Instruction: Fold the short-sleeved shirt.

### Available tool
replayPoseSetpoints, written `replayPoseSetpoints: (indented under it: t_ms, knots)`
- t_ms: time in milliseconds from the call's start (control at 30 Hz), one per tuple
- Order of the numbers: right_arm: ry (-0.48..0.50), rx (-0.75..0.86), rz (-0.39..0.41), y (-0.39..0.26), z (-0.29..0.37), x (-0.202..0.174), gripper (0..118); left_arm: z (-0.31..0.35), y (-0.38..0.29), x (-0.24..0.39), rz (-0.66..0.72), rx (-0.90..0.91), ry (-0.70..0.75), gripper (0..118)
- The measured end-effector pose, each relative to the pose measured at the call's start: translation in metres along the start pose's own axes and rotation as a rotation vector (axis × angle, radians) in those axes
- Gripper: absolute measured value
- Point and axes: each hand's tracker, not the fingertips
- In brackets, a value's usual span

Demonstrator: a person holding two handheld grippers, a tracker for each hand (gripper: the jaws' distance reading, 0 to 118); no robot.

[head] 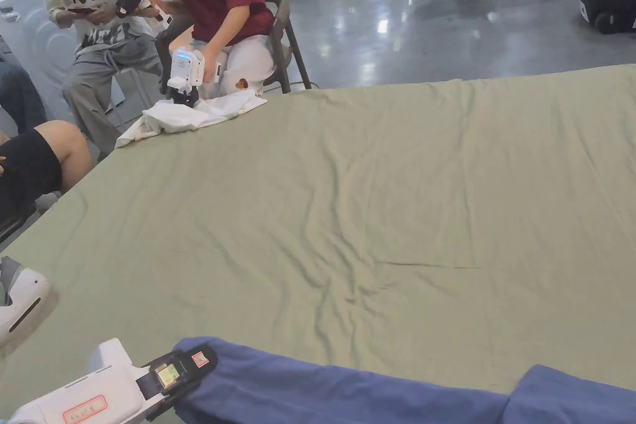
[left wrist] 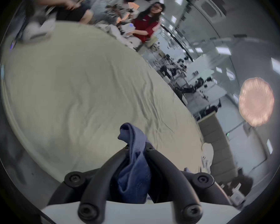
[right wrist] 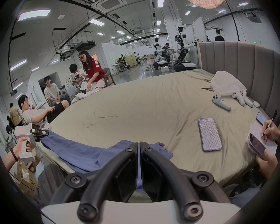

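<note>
A blue short-sleeved shirt (head: 348, 388) is stretched along the near edge of the green bed sheet (head: 385, 208). My left gripper (head: 186, 375) is at the bottom left, shut on one end of the shirt. In the left gripper view a bunch of the blue shirt (left wrist: 132, 171) is pinched between the black jaws of the left gripper (left wrist: 138, 148). My right gripper (right wrist: 139, 145) has its jaws pressed together on a thin layer of the blue shirt (right wrist: 74, 148). From there the cloth runs left to the left gripper (right wrist: 39, 133), held by a hand.
At the far left corner another person works a white garment (head: 192, 115) with a white gripper (head: 185, 74). A phone (right wrist: 209, 134), white controllers (right wrist: 221, 103) and a white bundle (right wrist: 226, 83) lie near the grey headboard (right wrist: 249, 62). A hand (right wrist: 268, 132) writes at the right edge.
</note>
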Motion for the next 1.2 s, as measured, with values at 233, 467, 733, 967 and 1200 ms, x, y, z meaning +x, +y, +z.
replayPoseSetpoints:
  t_ms: [233, 467, 733, 967, 1200]
  knots:
    - [0.008, 0.014, -0.035, -0.001, 0.006, -0.006, 1, -0.051, -0.085, 0.133, -0.200, -0.137, -0.122, 4]
    - [-0.028, 0.019, -0.035, -0.008, 0.026, 0.001, 1, -0.139, -0.168, 0.193, -0.291, -0.325, -0.116, 4]
    - [-0.072, -0.011, -0.079, -0.024, 0.035, 0.019, 1, -0.127, -0.159, 0.187, -0.228, -0.275, -0.198, 72]
    - [-0.059, -0.028, -0.120, -0.043, 0.033, 0.028, 1, -0.146, -0.176, 0.166, -0.149, -0.365, -0.204, 4]
    - [-0.054, -0.030, -0.106, -0.039, 0.032, 0.019, 1, -0.184, -0.227, 0.193, -0.265, -0.472, -0.176, 4]
